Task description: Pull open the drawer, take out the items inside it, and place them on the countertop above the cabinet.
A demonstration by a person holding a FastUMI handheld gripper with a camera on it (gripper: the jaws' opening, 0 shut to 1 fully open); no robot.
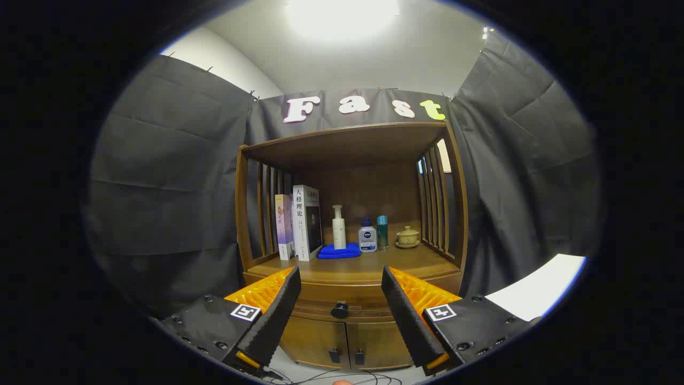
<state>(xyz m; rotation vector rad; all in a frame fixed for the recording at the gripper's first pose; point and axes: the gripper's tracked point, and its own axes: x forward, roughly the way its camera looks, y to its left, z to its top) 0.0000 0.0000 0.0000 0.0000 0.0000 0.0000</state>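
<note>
Dark cloth on three sides, pale ceiling with a bright light overhead. Wooden cabinet [350,235] straight ahead of the jaws, beyond the fingertips. Gripper [341,289] spread wide, holding nothing, fingers apart with the drawer knob [340,309] framed between them but not touched.

Drawer [347,306] directly under the countertop [363,266], front flush with the cabinet face: judged fully closed. Contents hidden, so nature and count of items unknown. Two lower doors [344,342] below the drawer, both closed.

Countertop, beyond and above the fingertips, already occupied: books [299,227] upright toward the left finger's side, blue cloth [340,251] folded flat with a pump bottle [339,227] standing on it, small white bottle [367,238] and teal bottle [382,231] just beside, lidded cup on a saucer [407,237] toward the right finger's side. Front strip of the counter bare, suitable for set-down.

Progress: none visible. Remaining, by judgement: close on the knob, pull the drawer out, lift each item, place on the counter. Cables [342,378] on the floor beneath the jaws.
</note>
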